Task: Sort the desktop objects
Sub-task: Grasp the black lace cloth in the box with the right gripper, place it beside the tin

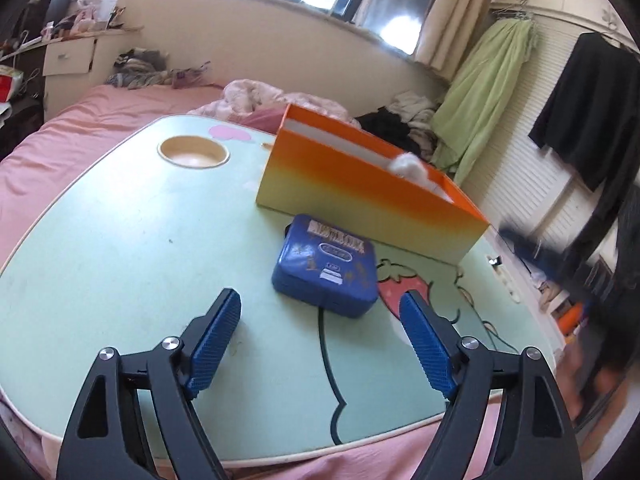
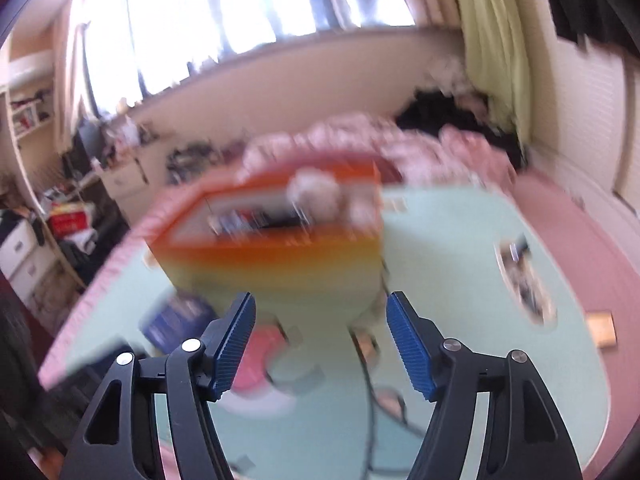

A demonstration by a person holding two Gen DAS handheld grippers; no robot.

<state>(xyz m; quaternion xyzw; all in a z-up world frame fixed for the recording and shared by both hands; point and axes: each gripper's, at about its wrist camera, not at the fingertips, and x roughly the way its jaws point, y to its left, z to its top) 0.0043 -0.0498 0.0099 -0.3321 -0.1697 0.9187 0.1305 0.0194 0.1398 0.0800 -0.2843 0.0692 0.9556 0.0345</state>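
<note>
The left gripper (image 1: 320, 320) hangs with its blue ribbed fingers (image 1: 218, 344) spread and empty, just short of the flat blue printed tin (image 1: 326, 266) on the mint-green folding table (image 1: 120, 240). The tin lies just in front of the tall orange-to-yellow cardboard box (image 1: 360, 188), so a low or skewed approach would likely shove it against the box wall rather than straddle it. The right gripper (image 2: 320, 336), also spread and empty, looks out through heavy blur; the box's contents, bar a white fluffy lump (image 1: 408, 166), can't be made out.
</note>
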